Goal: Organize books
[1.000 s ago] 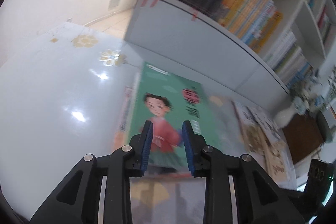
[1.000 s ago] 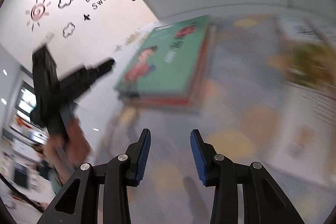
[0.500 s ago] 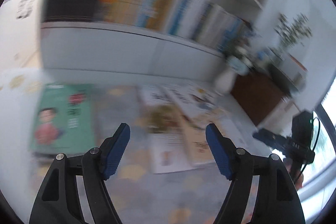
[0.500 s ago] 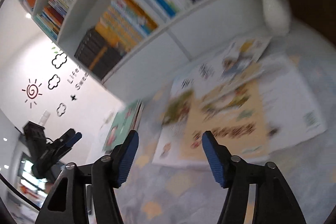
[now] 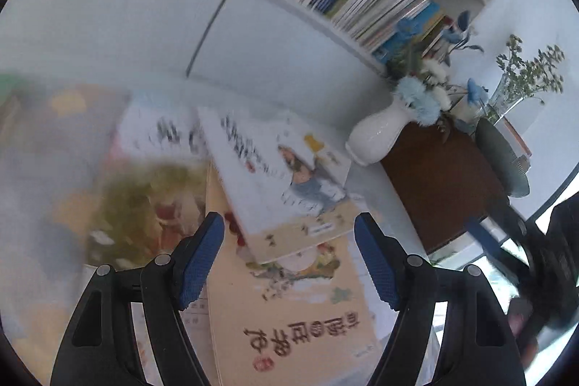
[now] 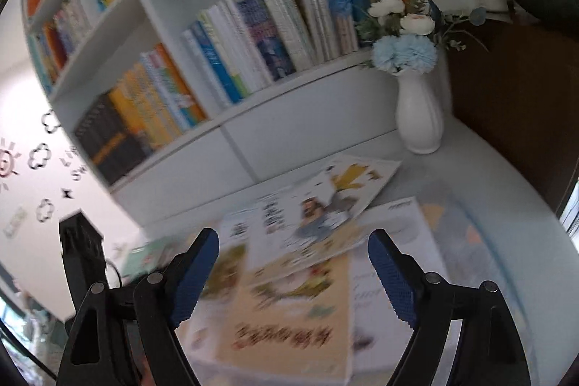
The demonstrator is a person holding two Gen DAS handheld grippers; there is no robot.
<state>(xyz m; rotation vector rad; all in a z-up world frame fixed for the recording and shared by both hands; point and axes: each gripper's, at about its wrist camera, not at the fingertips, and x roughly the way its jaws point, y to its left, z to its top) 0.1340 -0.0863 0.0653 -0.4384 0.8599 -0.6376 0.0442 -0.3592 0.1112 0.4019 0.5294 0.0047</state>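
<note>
Several picture books lie overlapping on the pale table. A white book with a drawn figure (image 5: 289,176) (image 6: 318,205) rests on top of a tan book with a red title (image 5: 289,313) (image 6: 289,324). A blurred green-and-yellow book (image 5: 144,205) lies to the left, and a white book (image 6: 391,259) to the right. The green-covered book (image 6: 144,255) lies far left. My left gripper (image 5: 287,227) is open above the pile and holds nothing. My right gripper (image 6: 293,241) has its jaws opening over the same pile, with nothing between them.
A white vase of blue flowers (image 5: 376,140) (image 6: 419,118) stands at the table's far right corner, against a brown cabinet (image 5: 445,183). A white bookcase (image 6: 231,132) full of upright books runs behind the table. The left gripper's body (image 6: 79,259) shows at the left.
Both grippers swung right, from the green book to the spread pile near the vase. Both sets of jaws went from narrow to wide open.
</note>
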